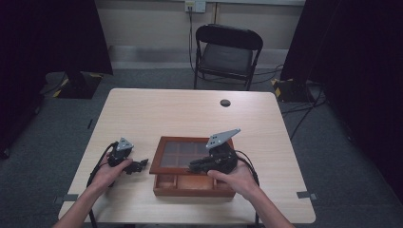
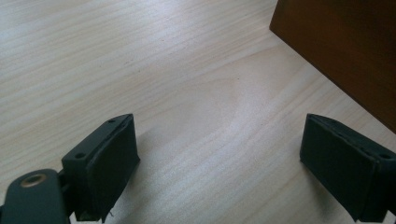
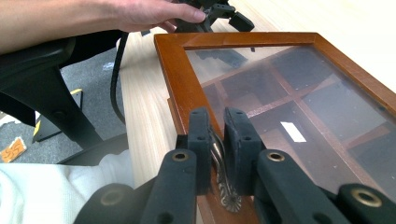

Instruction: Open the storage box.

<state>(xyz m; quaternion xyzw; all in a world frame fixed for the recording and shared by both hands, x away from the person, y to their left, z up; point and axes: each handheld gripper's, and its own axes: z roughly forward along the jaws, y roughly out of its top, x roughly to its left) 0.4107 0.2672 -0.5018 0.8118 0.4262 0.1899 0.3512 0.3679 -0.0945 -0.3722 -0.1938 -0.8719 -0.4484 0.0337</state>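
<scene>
Now box [image 1: 194, 189] near table's [image 1: 142, 114] front edge, glass lid [image 1: 190, 156] part-raised | right gripper [image 3: 217, 140] clenched on lid's brass latch [image 3: 224, 184] | left gripper [image 2: 219, 163] released, beside box | advice: swing lid slowly along hinge arc, keep pinch square.

Black two-jaw grippers [image 1: 142, 166] (brass-ringed screw holes), grey triangular plates, trailing black cables

The high view is dim and soft, with dark curtains [image 1: 375, 71] at both sides and an evenly lit pale worktop [image 1: 180, 114]. In the left gripper view, the jaws cast faint shadows on bright wood. The glass lid [image 3: 299, 107] shows hazy reflections, and the nearest parts blur.
</scene>
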